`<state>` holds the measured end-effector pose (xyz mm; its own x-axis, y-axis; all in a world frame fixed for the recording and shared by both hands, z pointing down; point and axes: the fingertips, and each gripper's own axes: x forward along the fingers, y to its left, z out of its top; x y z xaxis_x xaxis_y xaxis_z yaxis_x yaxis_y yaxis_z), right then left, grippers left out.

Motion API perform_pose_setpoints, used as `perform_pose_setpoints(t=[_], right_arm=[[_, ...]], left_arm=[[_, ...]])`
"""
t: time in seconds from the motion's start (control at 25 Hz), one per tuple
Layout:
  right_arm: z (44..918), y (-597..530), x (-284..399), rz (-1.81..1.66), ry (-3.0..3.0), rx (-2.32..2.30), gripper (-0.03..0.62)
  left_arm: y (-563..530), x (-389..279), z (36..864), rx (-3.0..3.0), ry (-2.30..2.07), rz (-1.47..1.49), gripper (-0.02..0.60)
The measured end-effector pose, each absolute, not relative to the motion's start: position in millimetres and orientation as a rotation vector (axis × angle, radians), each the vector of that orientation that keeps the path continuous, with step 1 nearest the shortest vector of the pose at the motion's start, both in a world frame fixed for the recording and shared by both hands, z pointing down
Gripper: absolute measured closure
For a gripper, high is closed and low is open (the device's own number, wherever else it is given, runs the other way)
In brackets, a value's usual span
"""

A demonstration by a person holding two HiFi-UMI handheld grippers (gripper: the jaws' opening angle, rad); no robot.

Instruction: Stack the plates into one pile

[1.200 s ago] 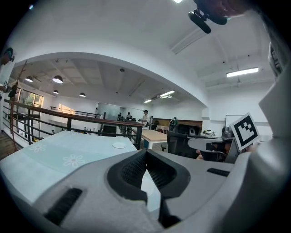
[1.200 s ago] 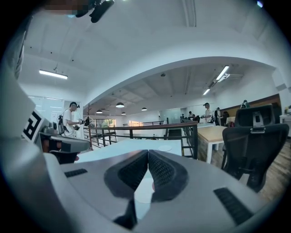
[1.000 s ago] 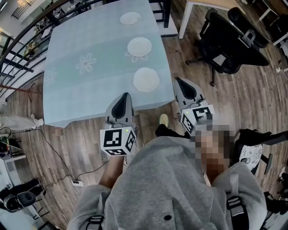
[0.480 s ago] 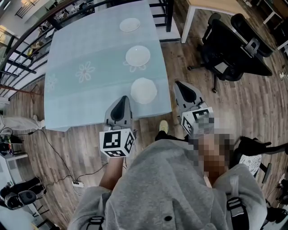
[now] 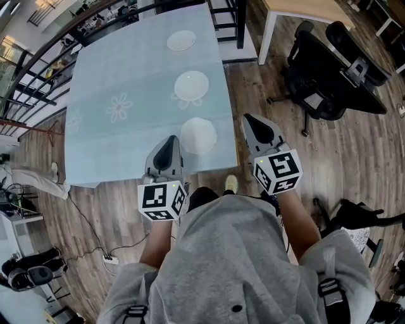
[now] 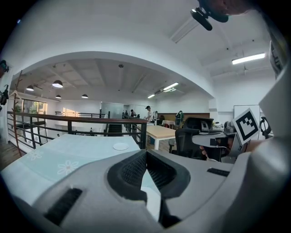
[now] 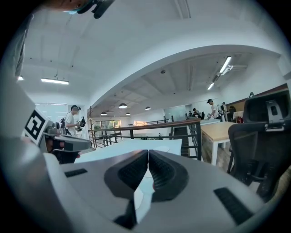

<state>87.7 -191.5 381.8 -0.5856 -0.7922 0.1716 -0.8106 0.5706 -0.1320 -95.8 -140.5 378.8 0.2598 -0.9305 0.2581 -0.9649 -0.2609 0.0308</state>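
Three white plates lie in a row along the right side of the pale blue table point(image 5: 114, 139): a near plate point(image 5: 198, 135), a middle plate point(image 5: 191, 85) and a far small plate point(image 5: 181, 40). My left gripper point(image 5: 169, 140) hangs over the table's near edge, just left of the near plate, shut and empty. My right gripper point(image 5: 250, 119) is off the table's right edge, above the wood floor, shut with nothing in it. In the left gripper view the far plate point(image 6: 121, 146) shows beyond the closed jaws.
A black railing point(image 5: 38, 57) runs along the table's left and far sides. Black office chairs point(image 5: 329, 69) stand to the right, beside a wooden table point(image 5: 297, 9). A person with a camera rig point(image 7: 72, 123) stands at the left in the right gripper view.
Both grippers have moved forward toward the table; the left one now reaches over the near edge beside the nearest plate. The plates have not moved on the table.
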Motion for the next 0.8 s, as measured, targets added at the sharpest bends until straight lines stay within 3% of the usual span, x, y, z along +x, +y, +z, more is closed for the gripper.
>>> perform_pose_setpoints(t=[0.8], right_arm=[[392, -252, 94, 0.282, -2.670, 1.376, 0.568]], left_arm=[[-219, -106, 389, 2.410, -1.786, 0.360, 0.563]])
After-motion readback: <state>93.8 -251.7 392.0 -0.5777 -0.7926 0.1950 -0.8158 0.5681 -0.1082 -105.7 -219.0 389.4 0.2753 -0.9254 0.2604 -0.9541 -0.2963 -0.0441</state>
